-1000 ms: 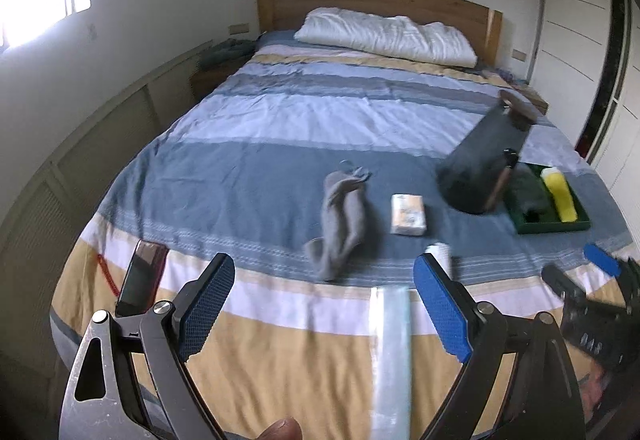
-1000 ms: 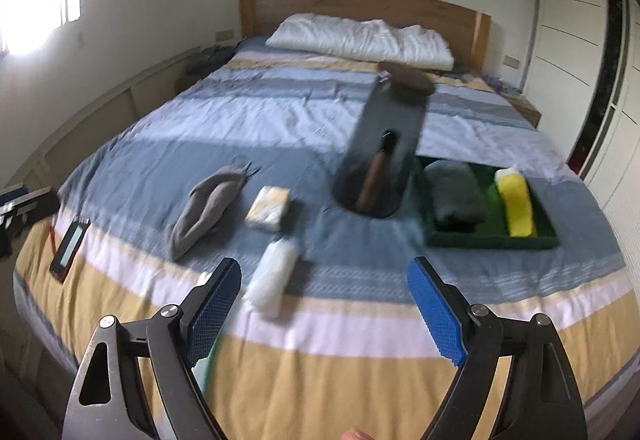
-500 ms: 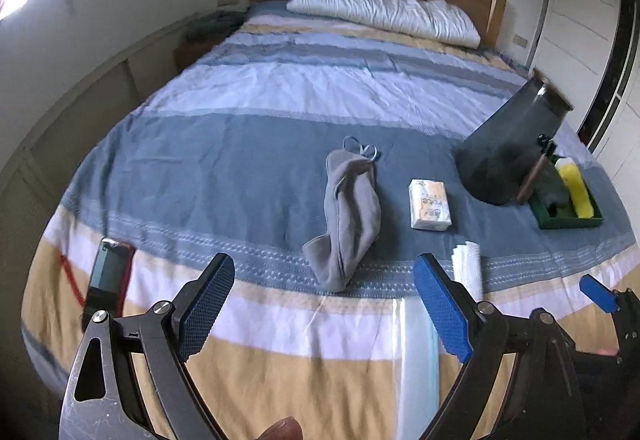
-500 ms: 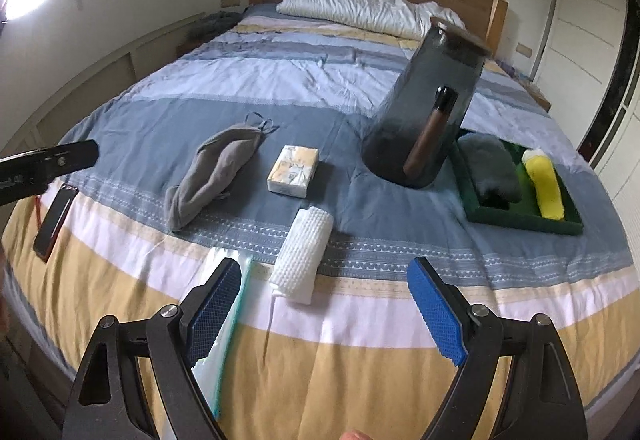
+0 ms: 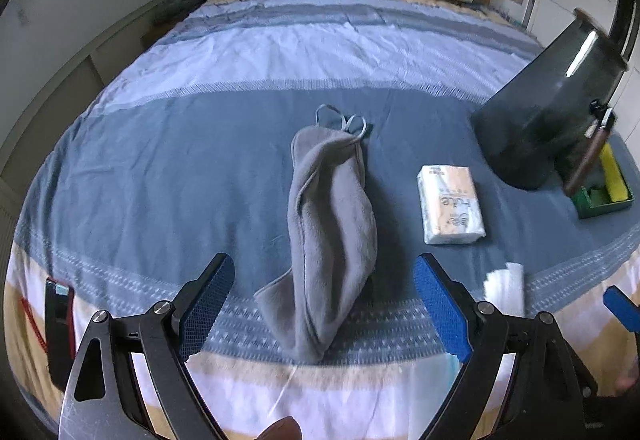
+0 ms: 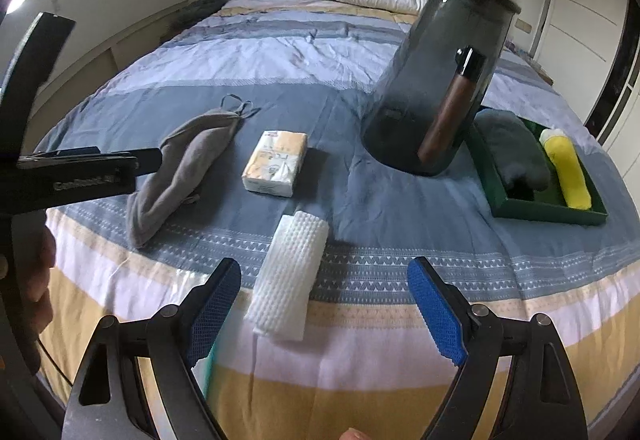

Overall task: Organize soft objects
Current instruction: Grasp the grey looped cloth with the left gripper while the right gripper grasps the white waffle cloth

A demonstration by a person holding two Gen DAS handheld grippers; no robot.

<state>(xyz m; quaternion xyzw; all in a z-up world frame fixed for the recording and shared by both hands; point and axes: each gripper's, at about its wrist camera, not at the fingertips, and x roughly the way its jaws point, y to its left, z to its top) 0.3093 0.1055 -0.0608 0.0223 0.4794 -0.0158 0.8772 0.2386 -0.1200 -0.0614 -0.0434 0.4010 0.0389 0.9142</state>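
A limp grey fleece cloth (image 5: 332, 224) is lying lengthwise on the bed (image 5: 180, 144), both hand-held grippers (image 5: 324, 304) (image 6: 324, 304) are hanging over it with jaws apart, while the green tray (image 6: 548, 208) is holding grey and yellow rolls.

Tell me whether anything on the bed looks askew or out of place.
The dark pitcher leans instead of standing upright, its base apparently propped on the green tray's edge. A phone lies near the mattress edge.

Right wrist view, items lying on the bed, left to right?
grey pouch → tissue pack → white rolled cloth → dark jug → green tray holding a dark grey cloth, then a yellow cloth.
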